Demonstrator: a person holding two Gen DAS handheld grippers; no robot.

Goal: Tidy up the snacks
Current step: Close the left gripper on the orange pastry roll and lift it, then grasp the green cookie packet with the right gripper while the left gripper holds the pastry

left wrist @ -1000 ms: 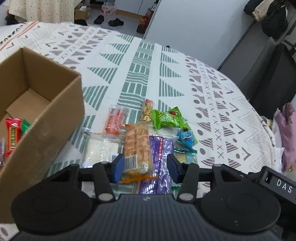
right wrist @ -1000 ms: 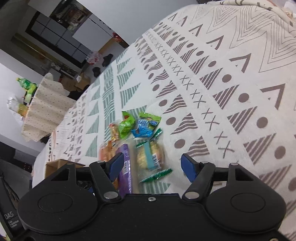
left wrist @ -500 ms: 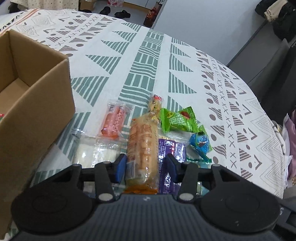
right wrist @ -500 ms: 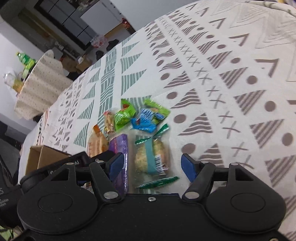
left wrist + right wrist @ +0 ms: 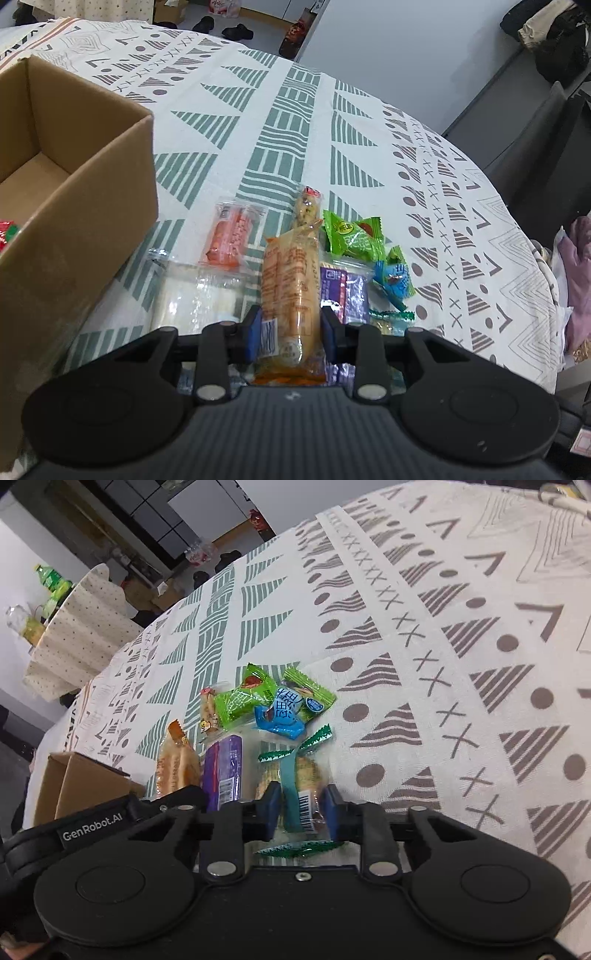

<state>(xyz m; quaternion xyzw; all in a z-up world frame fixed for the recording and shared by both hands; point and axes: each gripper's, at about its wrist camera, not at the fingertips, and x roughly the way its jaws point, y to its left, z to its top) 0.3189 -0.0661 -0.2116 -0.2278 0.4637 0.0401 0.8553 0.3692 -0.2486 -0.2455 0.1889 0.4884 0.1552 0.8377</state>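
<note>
Both my fingers are closing: left gripper [image 5: 291, 330] pinches the orange cracker pack [image 5: 291, 291], right gripper [image 5: 301, 806] pinches the teal-striped cookie pack [image 5: 295, 786], near the tablecloth [image 5: 461, 664] edge.

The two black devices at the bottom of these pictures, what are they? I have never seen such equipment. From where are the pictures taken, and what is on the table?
They are hand-held grippers, each with a camera looking along its two fingers. In the left one's view, the left gripper is closing its jaws around an orange snack pack, beside a cardboard box. In the right one's view, the right gripper is closing around a clear cookie pack with a teal stripe. More snacks lie on the patterned tablecloth: a purple pack, green and blue wrappers.
</note>
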